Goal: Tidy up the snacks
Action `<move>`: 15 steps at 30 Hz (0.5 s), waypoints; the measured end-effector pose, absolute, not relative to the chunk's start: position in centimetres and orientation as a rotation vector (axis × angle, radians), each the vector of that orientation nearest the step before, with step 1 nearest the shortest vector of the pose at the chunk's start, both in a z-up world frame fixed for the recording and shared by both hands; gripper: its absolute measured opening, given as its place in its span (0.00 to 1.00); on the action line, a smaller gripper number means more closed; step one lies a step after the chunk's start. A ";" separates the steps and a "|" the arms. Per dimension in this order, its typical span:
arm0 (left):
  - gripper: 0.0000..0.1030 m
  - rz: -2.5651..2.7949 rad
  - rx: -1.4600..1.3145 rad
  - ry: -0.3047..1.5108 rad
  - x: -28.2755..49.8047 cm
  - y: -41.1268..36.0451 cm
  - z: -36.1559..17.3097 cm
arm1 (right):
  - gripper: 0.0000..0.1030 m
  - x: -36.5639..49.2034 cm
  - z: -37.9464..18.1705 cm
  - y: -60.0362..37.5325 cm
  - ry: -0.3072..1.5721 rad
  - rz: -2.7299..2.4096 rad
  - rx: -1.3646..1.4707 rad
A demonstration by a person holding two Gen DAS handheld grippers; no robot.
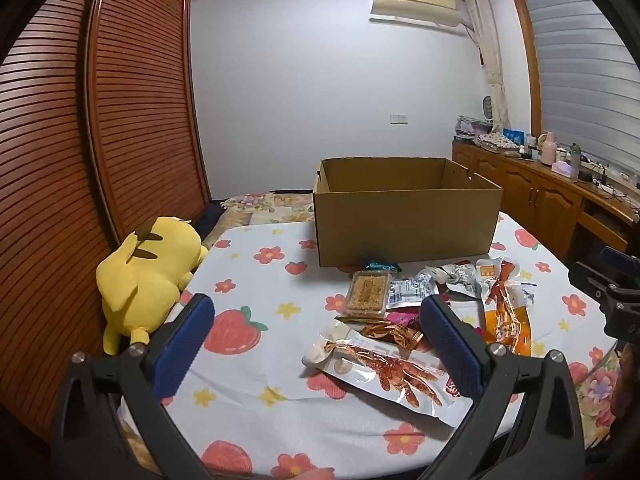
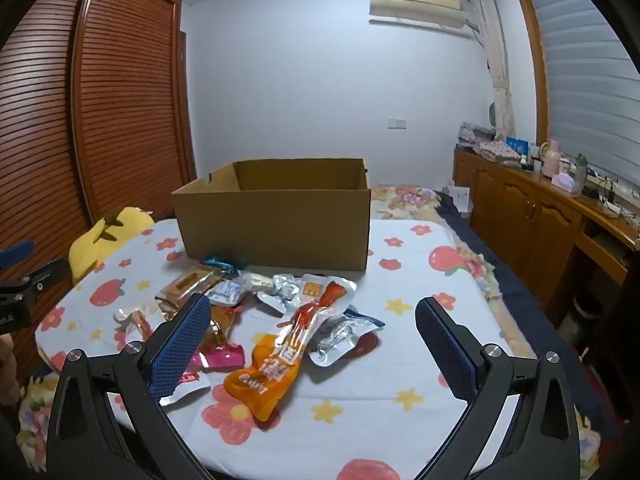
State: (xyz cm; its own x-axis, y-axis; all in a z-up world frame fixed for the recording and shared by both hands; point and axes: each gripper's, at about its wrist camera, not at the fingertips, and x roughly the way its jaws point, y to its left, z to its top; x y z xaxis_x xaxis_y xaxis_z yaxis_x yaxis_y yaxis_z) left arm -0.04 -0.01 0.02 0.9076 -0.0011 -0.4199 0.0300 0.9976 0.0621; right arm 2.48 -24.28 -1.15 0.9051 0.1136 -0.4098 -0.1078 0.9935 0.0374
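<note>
While both grippers gape empty | snack packets (image 2: pixel 280 332) near box (image 1: pixel 404 224) front | right bedsheet (image 2: pixel 420 360) bare

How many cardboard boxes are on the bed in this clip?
1. The open cardboard box stands on the floral sheet, behind the pile of snack packets. No second box shows in either view.

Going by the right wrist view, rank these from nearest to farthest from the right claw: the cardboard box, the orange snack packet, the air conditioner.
1. Orange snack packet: on the bedspread, just ahead of the open right claw, towards its left finger.
2. Cardboard box: behind the snack pile, left of centre.
3. Air conditioner: high on the far wall, right of centre.
</note>
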 end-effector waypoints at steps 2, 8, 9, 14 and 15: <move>1.00 -0.016 0.065 0.435 0.0 0.0 0.0 | 1.00 2.4 -1.1 -24.4 0.415 0.117 0.029; 1.00 -0.016 0.067 0.431 -0.1 0.1 -0.3 | 1.00 2.6 -1.2 -24.3 0.437 0.110 0.010; 1.00 -0.016 0.066 0.430 0.0 0.3 -0.5 | 1.00 2.6 -1.2 -24.4 0.436 0.110 0.010; 1.00 -0.013 0.065 0.434 0.1 0.1 0.2 | 1.00 2.8 -1.4 -24.5 0.435 0.109 0.010; 1.00 -0.013 0.064 0.433 0.1 0.0 0.2 | 1.00 2.8 -1.4 -24.5 0.433 0.107 0.011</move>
